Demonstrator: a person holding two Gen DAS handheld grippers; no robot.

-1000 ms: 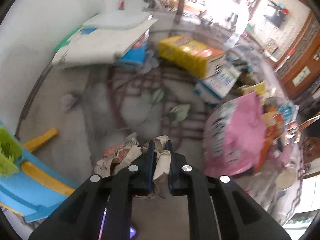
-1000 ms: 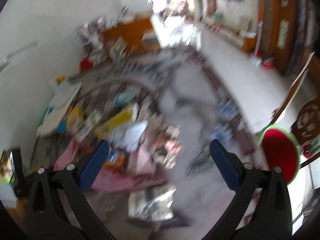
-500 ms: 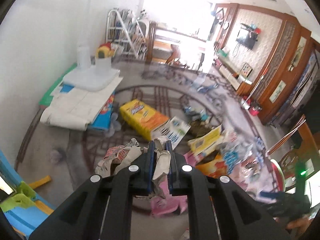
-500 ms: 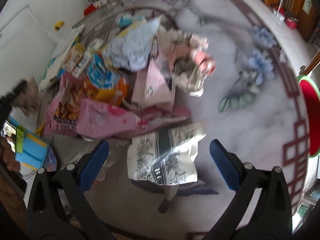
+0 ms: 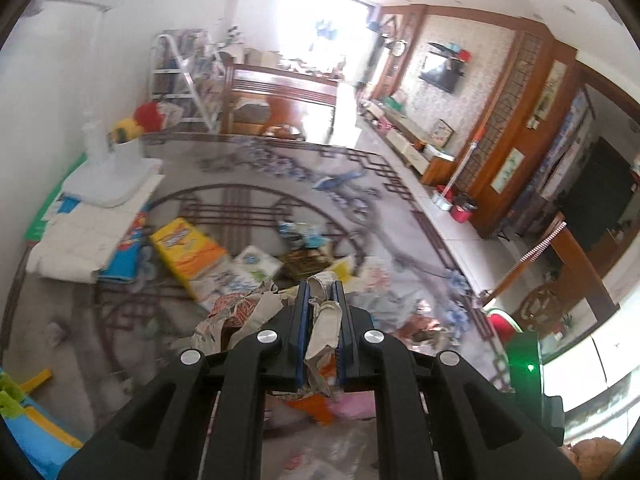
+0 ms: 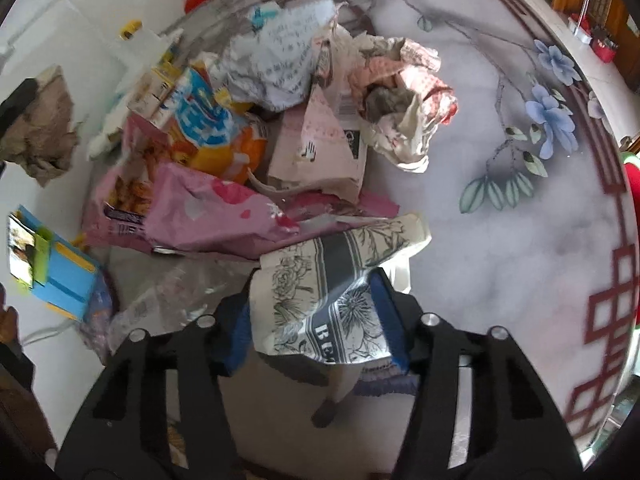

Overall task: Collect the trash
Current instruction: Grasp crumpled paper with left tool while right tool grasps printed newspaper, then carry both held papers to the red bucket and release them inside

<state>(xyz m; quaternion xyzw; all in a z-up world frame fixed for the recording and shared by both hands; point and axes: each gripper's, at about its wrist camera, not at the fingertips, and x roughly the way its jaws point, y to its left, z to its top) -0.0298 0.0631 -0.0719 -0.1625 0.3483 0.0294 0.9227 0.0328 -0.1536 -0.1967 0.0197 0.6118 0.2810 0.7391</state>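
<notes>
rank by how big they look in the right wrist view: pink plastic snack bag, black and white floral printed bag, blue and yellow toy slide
1. pink plastic snack bag
2. black and white floral printed bag, though it is nearest the camera, so unsure
3. blue and yellow toy slide

crumpled beige paper wrapper (image 5: 320,322): matt, creased paper, pinched between the left gripper (image 5: 320,336) pads
black-and-white floral printed bag (image 6: 328,300): thin, glossy, crinkled film between the right gripper (image 6: 316,320) pads
gripper bodies: matt black plastic with bright metal screw heads; blue pads look rubbery
large pink snack bag (image 6: 208,216): shiny plastic film, ahead and left of the right gripper
yellow carton (image 5: 186,248): smooth printed cardboard, ahead and left of the left gripper
grey flower-patterned floor (image 6: 500,240): smooth, softly sheened
</notes>
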